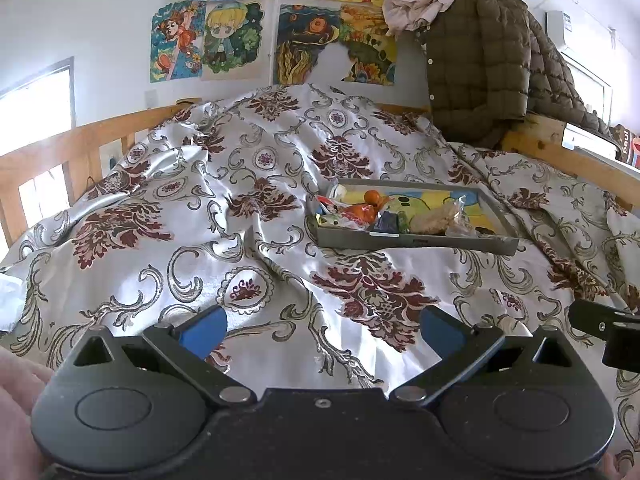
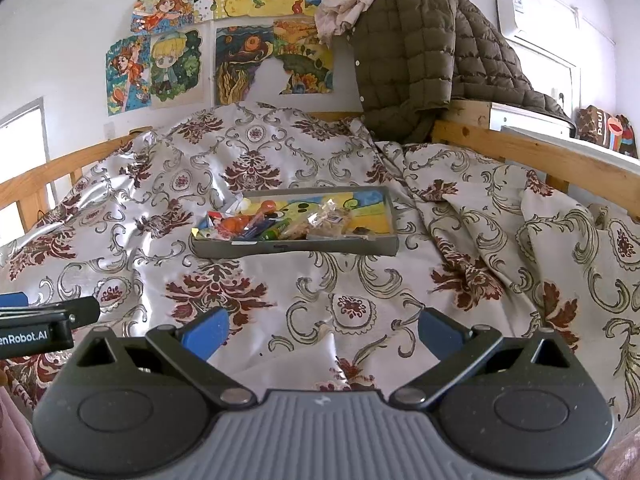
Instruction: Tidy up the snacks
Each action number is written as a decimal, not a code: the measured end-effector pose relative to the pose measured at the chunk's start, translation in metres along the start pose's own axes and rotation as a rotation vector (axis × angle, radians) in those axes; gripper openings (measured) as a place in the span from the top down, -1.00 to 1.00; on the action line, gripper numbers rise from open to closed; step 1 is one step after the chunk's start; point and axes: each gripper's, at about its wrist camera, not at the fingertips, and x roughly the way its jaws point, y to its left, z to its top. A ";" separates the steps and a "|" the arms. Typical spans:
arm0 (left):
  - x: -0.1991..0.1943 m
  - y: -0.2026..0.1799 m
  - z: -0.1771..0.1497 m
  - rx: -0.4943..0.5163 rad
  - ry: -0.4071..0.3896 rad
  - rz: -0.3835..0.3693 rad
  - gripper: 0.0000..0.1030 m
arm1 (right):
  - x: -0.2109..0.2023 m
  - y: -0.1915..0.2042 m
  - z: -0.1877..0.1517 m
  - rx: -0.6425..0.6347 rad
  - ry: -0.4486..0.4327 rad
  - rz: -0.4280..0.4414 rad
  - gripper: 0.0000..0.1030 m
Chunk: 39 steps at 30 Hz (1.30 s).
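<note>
On the far middle of the bed, a shallow grey tray [image 2: 296, 249] lay on a silvery bedspread [image 2: 320, 152] patterned with maroon flowers and grey scrolls. The snacks [image 2: 276, 222] were heaped in the tray's left half: an orange wrapped piece [image 1: 360, 211], a dark blue packet [image 1: 386, 222], a green one [image 2: 274, 233] and two clear bags of pale brown biscuits [image 1: 434, 220]. The tray's right half showed its bare yellow and blue cartoon lining.

The left gripper [image 1: 323, 330] hovered over the near cloth, well short of the tray, its blue-padded jaws spread wide and empty. The right gripper [image 2: 323, 330] sat just beside it to the right, equally released and holding nothing.

A quilted olive jacket [image 2: 416, 52] hung over the wooden bed frame [image 2: 540, 154] at far right, beneath colourful drawings [image 2: 160, 68] taped to the wall.
</note>
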 end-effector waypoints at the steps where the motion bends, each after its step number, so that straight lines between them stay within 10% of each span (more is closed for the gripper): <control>1: 0.000 0.000 -0.001 0.001 0.000 0.000 -0.99 | 0.000 0.000 0.000 0.000 0.000 0.001 -1.00; 39: 0.002 0.000 -0.002 0.016 0.019 0.025 -0.99 | 0.000 0.000 0.001 -0.001 0.005 -0.001 -1.00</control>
